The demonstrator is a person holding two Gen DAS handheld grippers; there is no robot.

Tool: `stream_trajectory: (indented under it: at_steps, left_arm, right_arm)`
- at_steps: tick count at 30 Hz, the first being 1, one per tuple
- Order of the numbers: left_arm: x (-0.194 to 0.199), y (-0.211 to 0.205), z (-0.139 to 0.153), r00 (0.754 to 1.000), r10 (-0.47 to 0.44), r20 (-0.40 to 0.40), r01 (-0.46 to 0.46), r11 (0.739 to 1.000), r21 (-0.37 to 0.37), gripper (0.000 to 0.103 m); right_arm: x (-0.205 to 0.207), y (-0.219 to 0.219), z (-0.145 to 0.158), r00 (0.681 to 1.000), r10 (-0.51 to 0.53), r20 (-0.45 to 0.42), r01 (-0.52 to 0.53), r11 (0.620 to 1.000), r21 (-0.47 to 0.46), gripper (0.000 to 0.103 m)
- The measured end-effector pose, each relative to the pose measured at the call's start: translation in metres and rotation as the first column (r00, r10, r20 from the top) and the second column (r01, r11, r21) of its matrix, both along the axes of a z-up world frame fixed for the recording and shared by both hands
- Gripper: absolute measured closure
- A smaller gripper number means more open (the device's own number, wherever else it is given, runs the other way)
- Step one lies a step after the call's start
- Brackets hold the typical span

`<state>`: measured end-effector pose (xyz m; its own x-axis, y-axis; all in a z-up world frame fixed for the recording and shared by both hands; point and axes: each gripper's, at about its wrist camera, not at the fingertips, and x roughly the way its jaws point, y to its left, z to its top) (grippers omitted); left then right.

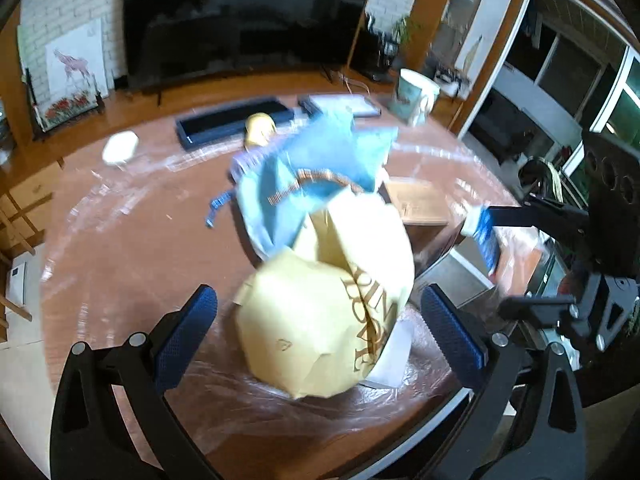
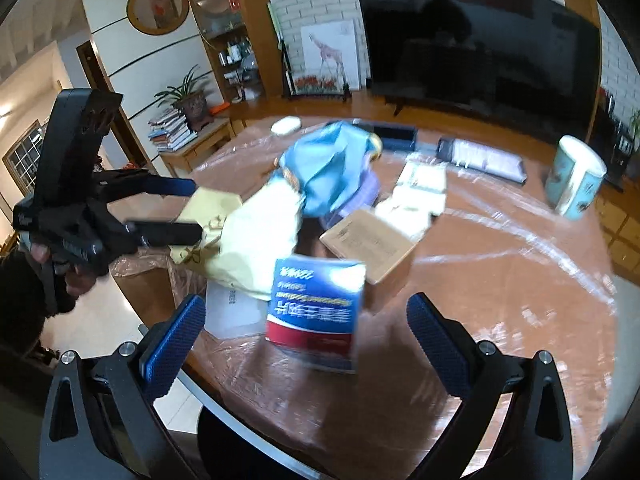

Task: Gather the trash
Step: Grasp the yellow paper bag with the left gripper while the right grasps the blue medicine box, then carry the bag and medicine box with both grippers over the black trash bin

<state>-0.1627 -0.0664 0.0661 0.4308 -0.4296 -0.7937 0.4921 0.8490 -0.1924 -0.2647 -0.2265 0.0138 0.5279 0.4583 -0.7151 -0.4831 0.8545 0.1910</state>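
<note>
Jaws on both grippers stand wide apart, each pair framing a piece of trash without clamping it. On the left gripper (image 1: 320, 336) they straddle a crumpled yellow bag (image 1: 324, 320), which lies against blue wrapping (image 1: 316, 168) on the plastic-covered table (image 1: 120, 240). On the right gripper (image 2: 304, 344) they bracket a blue-and-red box (image 2: 316, 312) that sits near the table's edge. Whether the pads touch either item is unclear through the blur. This spread looks like lining up for two grabs at once, probably.

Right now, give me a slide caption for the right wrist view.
Open right gripper frames a blue-and-red box on the plastic-covered table; left gripper reaches the yellow paper bag.
</note>
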Motion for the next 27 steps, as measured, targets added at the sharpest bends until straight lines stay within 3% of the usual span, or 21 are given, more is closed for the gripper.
stream_trajectory:
  at_steps: [3, 8, 11, 13, 15, 21, 27]
  left_arm:
    - [0.008, -0.006, -0.014, 1.0, -0.005, -0.013, 0.005, 1.0, 0.012, 0.002]
    - [0.02, -0.001, -0.026, 0.997, -0.025, -0.071, 0.019, 0.996, -0.083, 0.002]
    - [0.023, 0.004, -0.031, 0.994, -0.025, -0.103, 0.01, 0.989, -0.145, 0.003]
    - [0.022, 0.004, -0.033, 0.993, -0.032, -0.111, 0.014, 0.987, -0.159, 0.012]
    - [0.021, 0.003, -0.035, 0.993, -0.034, -0.117, 0.016, 0.987, -0.157, 0.015]
    - [0.014, 0.006, -0.026, 0.995, -0.033, -0.095, 0.018, 0.988, -0.154, 0.028]
    - [0.0, 0.01, -0.017, 0.998, -0.017, -0.068, 0.005, 0.986, -0.166, 0.034]
  right_arm:
    - [0.006, 0.009, -0.011, 1.0, -0.016, -0.02, 0.016, 1.0, -0.006, 0.004]
    - [0.009, 0.006, -0.019, 0.996, -0.05, -0.068, 0.054, 0.997, 0.052, 0.005]
    - [0.01, 0.0, -0.022, 0.992, -0.068, -0.104, 0.079, 0.991, 0.103, 0.018]
    - [0.011, -0.005, -0.026, 0.988, -0.081, -0.13, 0.099, 0.986, 0.137, 0.034]
    - [0.013, -0.009, -0.03, 0.982, -0.099, -0.163, 0.125, 0.98, 0.157, 0.044]
    - [0.008, -0.017, -0.023, 0.975, -0.152, -0.159, 0.183, 0.962, 0.202, 0.056]
    - [0.005, -0.021, -0.011, 0.974, -0.188, -0.129, 0.213, 0.953, 0.216, 0.057]
